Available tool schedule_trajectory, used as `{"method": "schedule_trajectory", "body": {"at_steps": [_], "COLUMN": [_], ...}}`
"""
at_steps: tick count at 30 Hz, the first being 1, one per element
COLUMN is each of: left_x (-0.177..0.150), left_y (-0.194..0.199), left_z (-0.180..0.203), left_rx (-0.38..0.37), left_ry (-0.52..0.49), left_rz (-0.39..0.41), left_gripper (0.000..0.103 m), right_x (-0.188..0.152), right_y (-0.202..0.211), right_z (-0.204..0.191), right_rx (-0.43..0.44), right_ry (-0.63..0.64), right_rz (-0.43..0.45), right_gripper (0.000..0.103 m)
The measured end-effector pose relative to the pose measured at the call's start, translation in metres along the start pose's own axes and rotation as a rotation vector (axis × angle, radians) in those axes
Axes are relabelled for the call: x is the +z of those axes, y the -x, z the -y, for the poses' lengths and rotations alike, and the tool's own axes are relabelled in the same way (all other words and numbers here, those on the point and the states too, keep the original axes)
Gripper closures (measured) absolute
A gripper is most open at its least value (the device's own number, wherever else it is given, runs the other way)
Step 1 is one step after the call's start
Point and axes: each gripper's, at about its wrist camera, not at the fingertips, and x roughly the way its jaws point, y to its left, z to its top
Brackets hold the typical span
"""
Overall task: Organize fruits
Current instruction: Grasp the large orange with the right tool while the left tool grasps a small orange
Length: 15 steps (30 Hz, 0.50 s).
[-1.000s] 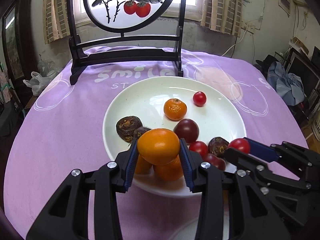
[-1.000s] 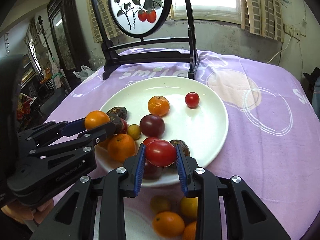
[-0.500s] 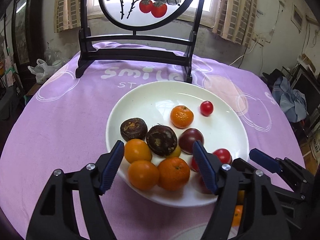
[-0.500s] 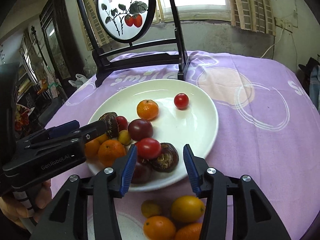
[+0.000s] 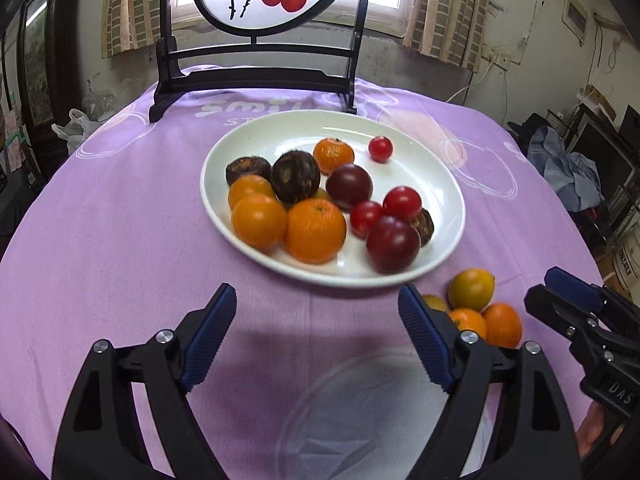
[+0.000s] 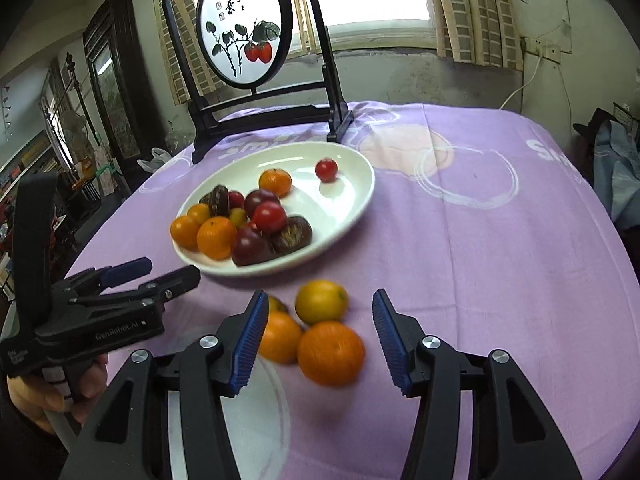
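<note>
A white plate (image 5: 448,184) (image 6: 352,208) on the purple tablecloth holds several fruits: oranges (image 5: 315,231), red tomatoes (image 5: 402,203), dark plums (image 5: 393,244) and brown wrinkled fruits (image 5: 296,176). A small pile of loose oranges (image 6: 330,352) and a yellow citrus (image 6: 321,301) lies on the cloth near the plate's front edge; it also shows in the left wrist view (image 5: 471,289). My left gripper (image 5: 316,340) is open and empty, drawn back from the plate. My right gripper (image 6: 316,340) is open and empty, its jaws either side of the loose pile.
A black wooden stand with a round painted screen (image 5: 256,80) (image 6: 244,28) stands behind the plate. A pale round mark on the cloth (image 5: 360,412) lies under the grippers. The table edge drops to clutter on the left (image 6: 80,168) and right (image 5: 576,176).
Both grippers opened, leaving the orange and the red tomato on the plate, then pulled back toward me. The loose fruit pile has come into view in front of the right gripper.
</note>
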Motion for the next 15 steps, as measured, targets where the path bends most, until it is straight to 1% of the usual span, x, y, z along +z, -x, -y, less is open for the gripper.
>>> {"method": "schedule_trajectory", "body": {"at_steps": [2, 4, 7, 11, 15], "left_x": [-0.007, -0.011, -0.016, -0.018, -0.018], "left_y": [0.002, 0.003, 0.000, -0.004, -0.008], "left_z": [0.000, 0.002, 0.004, 0.006, 0.004], "left_rx": [0.005, 0.018, 0.020, 0.020, 0.012], "left_ry": [-0.018, -0.034, -0.056, -0.074, -0.070], "left_rz": [0.009, 0.015, 0.002, -0.013, -0.030], "left_gripper": [0.020, 0.019, 0.018, 0.018, 0.018], "right_x": [-0.010, -0.017, -0.026, -0.029, -0.034], "right_y": [0.002, 0.004, 0.002, -0.002, -0.007], "right_z": [0.005, 0.006, 0.010, 0.009, 0.000], "right_rx": [0.001, -0.021, -0.027, -0.025, -0.030], "right_ry": [0.003, 0.023, 0.036, 0.051, 0.109], "right_rz": [-0.028, -0.048, -0.085, -0.109, -0.137], "right_gripper": [0.048, 0.048, 0.048, 0.048, 0.048]}}
